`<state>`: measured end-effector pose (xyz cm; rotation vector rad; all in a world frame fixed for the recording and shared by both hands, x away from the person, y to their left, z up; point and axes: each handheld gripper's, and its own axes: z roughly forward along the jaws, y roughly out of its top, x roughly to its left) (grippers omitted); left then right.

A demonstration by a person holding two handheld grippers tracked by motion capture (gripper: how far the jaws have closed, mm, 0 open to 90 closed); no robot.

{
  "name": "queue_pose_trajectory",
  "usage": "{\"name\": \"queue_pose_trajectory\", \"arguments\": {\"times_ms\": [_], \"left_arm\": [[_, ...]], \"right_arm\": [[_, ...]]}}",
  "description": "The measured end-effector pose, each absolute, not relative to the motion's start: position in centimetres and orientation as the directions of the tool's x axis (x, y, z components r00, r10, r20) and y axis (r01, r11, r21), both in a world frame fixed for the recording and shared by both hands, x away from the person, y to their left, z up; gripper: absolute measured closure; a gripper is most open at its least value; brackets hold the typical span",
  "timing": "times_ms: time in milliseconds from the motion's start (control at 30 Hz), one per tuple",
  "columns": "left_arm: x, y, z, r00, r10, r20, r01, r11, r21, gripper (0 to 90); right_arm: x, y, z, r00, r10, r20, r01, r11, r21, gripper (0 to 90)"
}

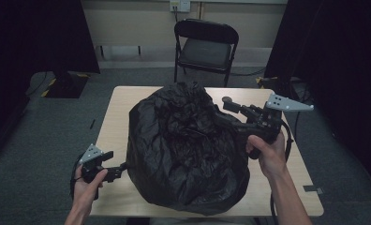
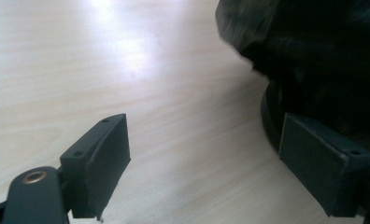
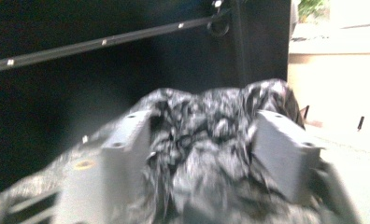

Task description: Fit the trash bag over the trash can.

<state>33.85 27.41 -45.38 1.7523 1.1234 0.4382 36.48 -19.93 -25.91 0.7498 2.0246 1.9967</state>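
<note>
The right tool (image 1: 228, 112), held level from the right, stands with jaws parted around the crinkled top of a bulging black plastic bag (image 1: 186, 145) on the pale wooden worktop (image 1: 113, 122). The left tool (image 1: 120, 169), open, holds nothing beside the bag's base.

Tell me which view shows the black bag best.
High view: the whole black bag sits crumpled on the table. Left gripper view catches just a dark edge of it beside the claw; right gripper view shows blurred bunched plastic between its jaws.
</note>
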Motion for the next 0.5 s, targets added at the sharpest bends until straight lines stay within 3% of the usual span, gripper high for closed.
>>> {"name": "queue_pose_trajectory", "arguments": {"times_ms": [167, 300, 367, 400, 433, 467, 500], "left_arm": [[33.1, 27.8, -43.2, 0.521, 0.835, -0.175, 0.423, -0.075, 0.903, 15.9], [32.3, 27.9, -41.6, 0.542, 0.824, -0.165, 0.375, -0.062, 0.925, 16.1], [31.9, 27.6, -41.0, 0.561, 0.813, -0.158, 0.360, -0.067, 0.930, 16.6], [31.6, 27.5, -40.8, 0.580, 0.800, -0.152, 0.347, -0.074, 0.935, 20.9], [31.2, 27.4, -40.5, 0.598, 0.789, -0.142, 0.325, -0.077, 0.943, 32.5], [30.8, 27.2, -40.2, 0.610, 0.780, -0.137, 0.305, -0.072, 0.950, 38.0], [30.4, 27.0, -39.9, 0.624, 0.771, -0.131, 0.287, -0.069, 0.955, 36.4]], "right_arm": [[35.8, -21.2, -26.8, -0.837, 0.535, 0.114, 0.131, -0.006, 0.991, 52.1], [35.5, -22.8, -27.3, -0.824, 0.553, 0.123, 0.115, -0.049, 0.992, 54.7], [35.5, -23.6, -27.6, -0.798, 0.589, 0.130, 0.148, -0.019, 0.989, 50.4], [35.5, -24.0, -27.8, -0.791, 0.593, 0.148, 0.177, -0.010, 0.984, 47.0], [35.6, -24.4, -28.0, -0.792, 0.588, 0.165, 0.197, -0.011, 0.980, 45.0], [35.6, -24.7, -28.3, -0.790, 0.587, 0.177, 0.208, -0.015, 0.978, 42.6], [35.6, -25.0, -28.6, -0.776, 0.604, 0.180, 0.217, -0.012, 0.976, 40.8]]}}
